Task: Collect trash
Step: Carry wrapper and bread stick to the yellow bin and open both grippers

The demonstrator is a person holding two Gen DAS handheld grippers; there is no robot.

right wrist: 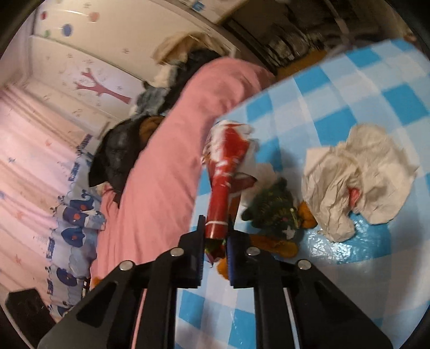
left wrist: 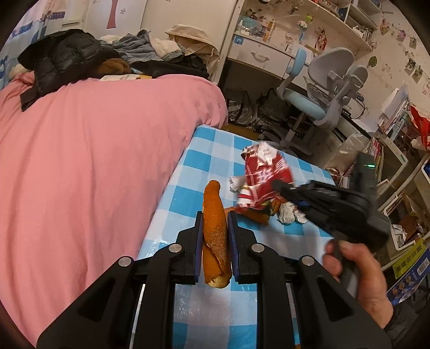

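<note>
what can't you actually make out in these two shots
- Left wrist view: print on the red wrapper, smeared by motion blur.
- Left wrist view: right tongs tips, buried in the wrapper.
- Right wrist view: what the dark green scrap is, blurred.
- Either view: any trash bin, none in frame.

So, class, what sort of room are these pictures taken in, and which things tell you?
Probably a child's bedroom: a bed with a pink quilt, a pale blue and grey desk chair, and white shelves crowded with small toys.
</note>
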